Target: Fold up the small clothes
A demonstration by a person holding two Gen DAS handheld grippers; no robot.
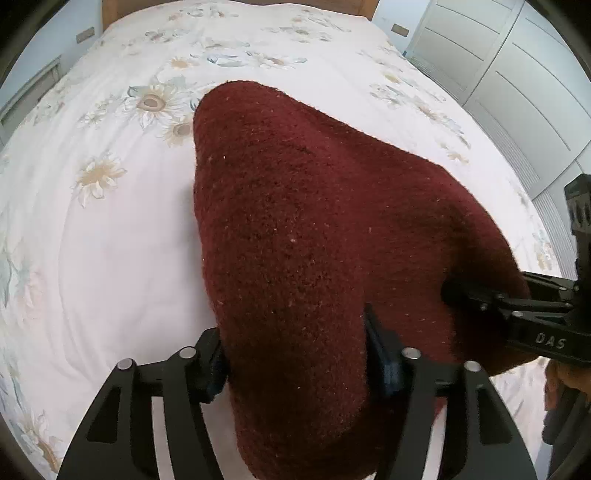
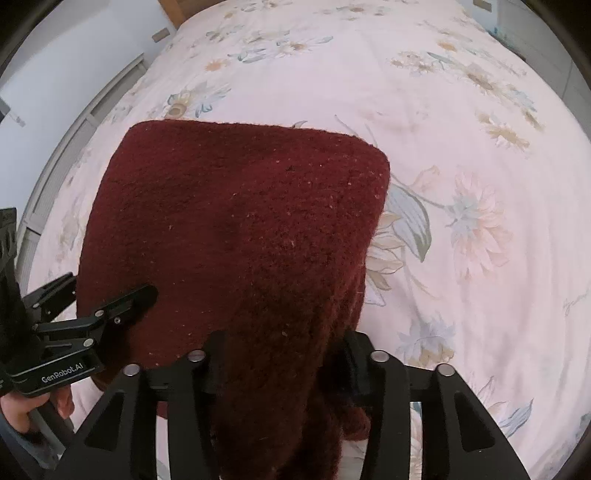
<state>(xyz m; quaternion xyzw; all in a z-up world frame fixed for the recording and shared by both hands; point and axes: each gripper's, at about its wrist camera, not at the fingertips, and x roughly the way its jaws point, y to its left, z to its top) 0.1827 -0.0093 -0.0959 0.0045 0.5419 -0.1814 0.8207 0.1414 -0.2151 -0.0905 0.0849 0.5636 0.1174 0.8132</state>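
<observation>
A dark red knitted garment (image 1: 295,221) lies over the floral bedspread, its near edge lifted by both grippers. My left gripper (image 1: 299,362) is shut on the garment's near left edge, and the cloth bunches between its fingers. My right gripper (image 2: 284,373) is shut on the near right edge of the same garment (image 2: 236,221). The right gripper also shows in the left wrist view (image 1: 458,291), and the left gripper shows in the right wrist view (image 2: 110,295). The cloth hides the fingertips.
The white bedspread with flower print (image 1: 110,240) covers the whole bed (image 2: 480,221). A wooden headboard (image 1: 110,7) stands at the far end. White wardrobe doors (image 1: 517,92) stand to the right. A pale wall (image 2: 74,55) is on the left.
</observation>
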